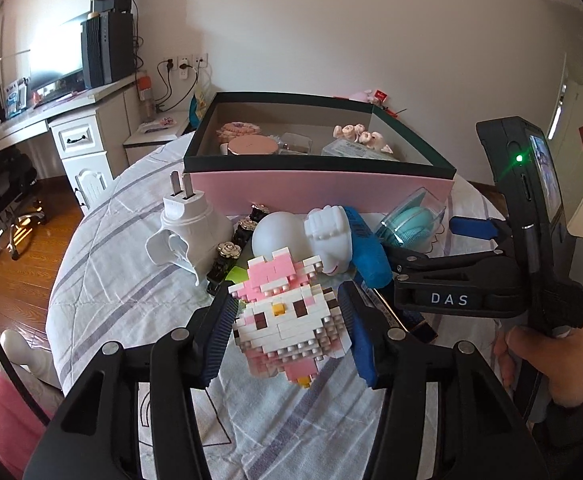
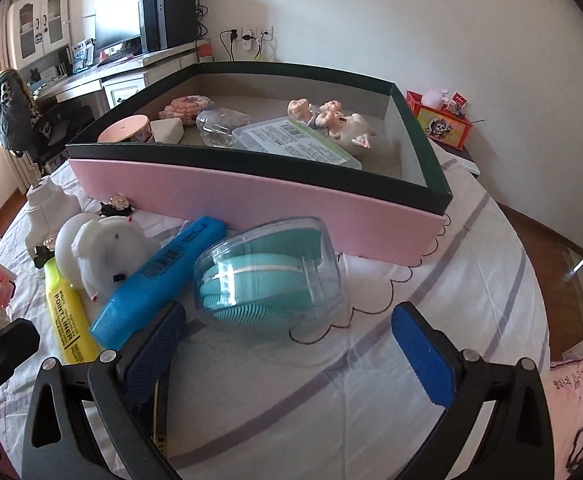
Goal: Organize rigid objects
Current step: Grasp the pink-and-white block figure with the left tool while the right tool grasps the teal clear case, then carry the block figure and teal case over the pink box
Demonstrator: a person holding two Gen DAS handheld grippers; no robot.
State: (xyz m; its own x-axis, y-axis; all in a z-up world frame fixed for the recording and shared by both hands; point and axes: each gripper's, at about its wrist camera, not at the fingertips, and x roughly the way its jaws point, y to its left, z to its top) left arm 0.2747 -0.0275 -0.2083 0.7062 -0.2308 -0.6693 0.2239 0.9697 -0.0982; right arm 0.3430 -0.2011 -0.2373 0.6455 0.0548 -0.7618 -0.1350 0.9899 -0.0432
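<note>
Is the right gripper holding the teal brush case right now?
No, the right gripper is open with nothing between its fingers, and the teal brush case lies on the bedsheet just ahead of it.

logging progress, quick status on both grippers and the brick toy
Left gripper shut on brick toy, lifted. Right gripper open, empty. Pink box ahead; white figurine between.
</note>
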